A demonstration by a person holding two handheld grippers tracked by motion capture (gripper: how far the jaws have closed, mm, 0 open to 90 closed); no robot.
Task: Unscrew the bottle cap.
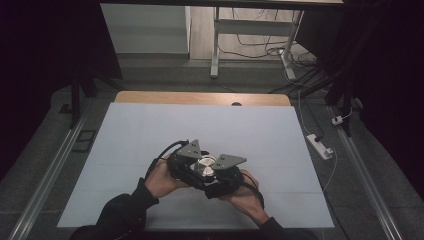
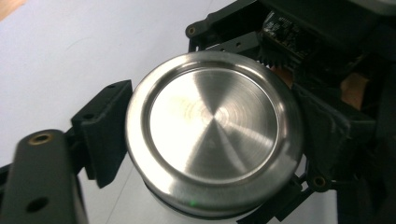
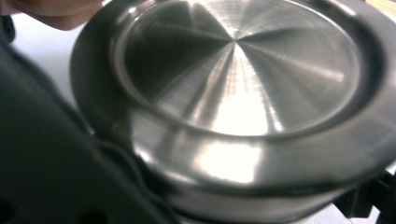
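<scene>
A round brushed-steel lid [image 1: 206,166] on a steel container sits between both grippers at the near middle of the white table top [image 1: 150,125]. The left gripper [image 1: 192,162] comes in from the left, the right gripper [image 1: 220,171] from the right, each held in a hand. In the left gripper view the lid [image 2: 212,135] lies between the jaws. One black pad [image 2: 106,130] stands right beside its rim, and the other jaw is lost among the right gripper's dark parts [image 2: 327,51]. In the right gripper view the lid [image 3: 238,70] looms very close, with the container's wall below it.
A wooden table edge [image 1: 200,97] runs along the far side. Beyond it are a metal table frame [image 1: 216,45] and floor cables. A white power strip [image 1: 320,146] lies on the floor at the right. Metal rails [image 1: 50,170] flank the table.
</scene>
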